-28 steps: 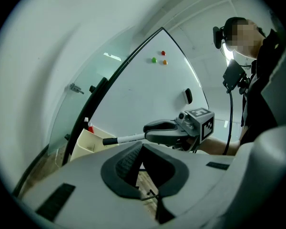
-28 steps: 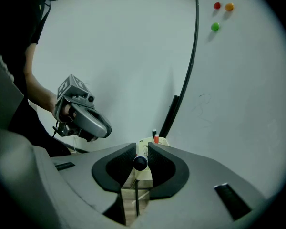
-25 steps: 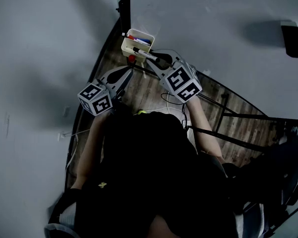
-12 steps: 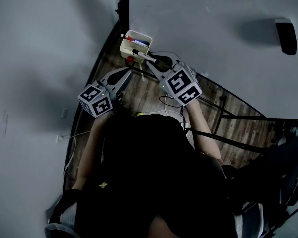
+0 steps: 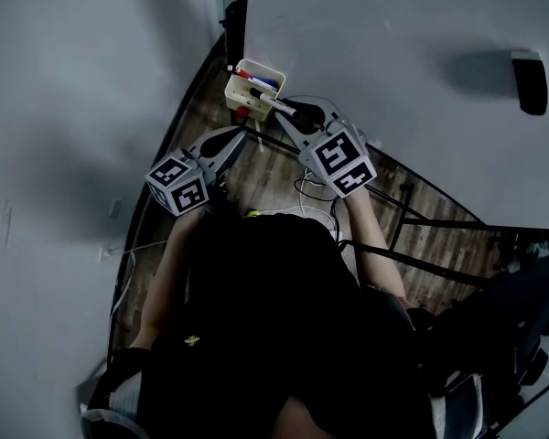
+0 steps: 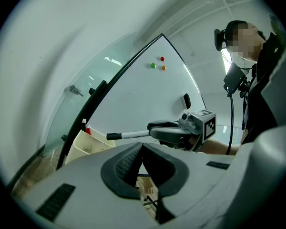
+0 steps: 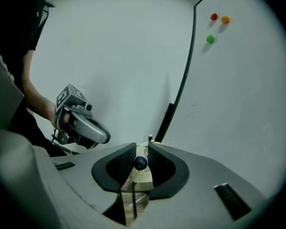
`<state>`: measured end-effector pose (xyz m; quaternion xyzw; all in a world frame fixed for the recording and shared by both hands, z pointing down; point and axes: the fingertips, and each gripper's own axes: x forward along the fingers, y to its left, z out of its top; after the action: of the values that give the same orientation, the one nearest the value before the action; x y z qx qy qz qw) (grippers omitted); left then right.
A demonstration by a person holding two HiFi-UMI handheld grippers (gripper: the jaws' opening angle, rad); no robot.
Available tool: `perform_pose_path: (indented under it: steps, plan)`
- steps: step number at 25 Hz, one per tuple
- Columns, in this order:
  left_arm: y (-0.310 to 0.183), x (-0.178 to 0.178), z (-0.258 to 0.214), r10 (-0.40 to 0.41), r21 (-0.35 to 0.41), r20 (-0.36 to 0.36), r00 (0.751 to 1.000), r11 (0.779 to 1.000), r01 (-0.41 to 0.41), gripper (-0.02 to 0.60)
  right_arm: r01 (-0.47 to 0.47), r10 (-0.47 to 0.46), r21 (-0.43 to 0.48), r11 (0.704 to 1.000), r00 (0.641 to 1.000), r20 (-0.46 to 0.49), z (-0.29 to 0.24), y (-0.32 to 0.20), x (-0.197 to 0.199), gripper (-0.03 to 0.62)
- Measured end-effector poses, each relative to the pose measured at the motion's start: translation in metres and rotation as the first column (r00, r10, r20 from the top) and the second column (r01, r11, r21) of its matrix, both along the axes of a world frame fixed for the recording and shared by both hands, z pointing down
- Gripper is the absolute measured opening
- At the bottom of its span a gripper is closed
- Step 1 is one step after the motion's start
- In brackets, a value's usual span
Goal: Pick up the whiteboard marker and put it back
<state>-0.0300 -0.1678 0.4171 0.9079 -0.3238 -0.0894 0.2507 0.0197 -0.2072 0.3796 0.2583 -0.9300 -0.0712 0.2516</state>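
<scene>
One whiteboard marker (image 5: 273, 104), pinched lengthwise between the part-closed jaws of the right gripper (image 5: 297, 117), its dark tip at the rim of one cream box (image 5: 263, 61). The right gripper view shows it end-on only, while the left gripper view shows its full side jutting from the jaws. Left gripper (image 5: 231, 139): jaws together, nothing in them. Three magnets (image 7: 214, 16) on the whiteboard (image 5: 393, 44), red, orange and green, show in both gripper views but not the head view.

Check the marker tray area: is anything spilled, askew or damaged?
Nothing stands out. The whiteboard marker is clamped in the right gripper, poking out over the cream marker tray, which holds its other markers inside. No spill or damage shows. The left gripper is shut and empty nearby.
</scene>
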Motion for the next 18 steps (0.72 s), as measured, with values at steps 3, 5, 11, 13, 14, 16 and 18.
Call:
perform_pose_path:
  steps: [3, 5, 11, 13, 14, 16, 18]
  plan:
    - [-0.002, -0.002, 0.0, -0.001, -0.002, -0.011, 1.0, 1.0, 0.001, 0.002, -0.005, 0.005, 0.005, 1.0, 1.0, -0.001, -0.003, -0.005, 0.0, 0.078]
    - [-0.002, -0.003, -0.004, -0.002, 0.002, -0.019, 1.0, 1.0, 0.002, 0.002, -0.008, 0.008, 0.008, 1.0, 1.0, -0.002, -0.004, -0.007, -0.001, 0.078]
    - [-0.005, -0.004, -0.009, 0.0, 0.007, -0.031, 1.0, 1.0, 0.0, 0.003, -0.028, 0.028, 0.007, 1.0, 1.0, 0.001, -0.004, -0.018, 0.0, 0.078]
    - [-0.006, -0.005, -0.008, 0.001, 0.001, -0.03, 1.0, 1.0, -0.001, 0.002, -0.036, 0.036, 0.007, 0.999, 0.999, 0.006, -0.004, -0.022, 0.0, 0.078]
    - [-0.007, -0.005, -0.007, 0.002, -0.003, -0.029, 1.0, 1.0, -0.002, 0.002, -0.041, 0.041, 0.006, 0.999, 0.999, 0.009, -0.003, -0.025, 0.001, 0.078]
    - [-0.007, -0.005, -0.005, 0.005, -0.012, -0.027, 1.0, 1.0, -0.006, 0.002, -0.05, 0.05, 0.003, 0.999, 0.999, 0.012, -0.002, -0.03, 0.003, 0.078]
    - [-0.009, -0.006, -0.005, 0.008, -0.017, -0.026, 1.0, 1.0, -0.008, 0.002, -0.06, 0.06, 0.001, 0.998, 0.998, 0.013, -0.002, -0.035, 0.005, 0.078]
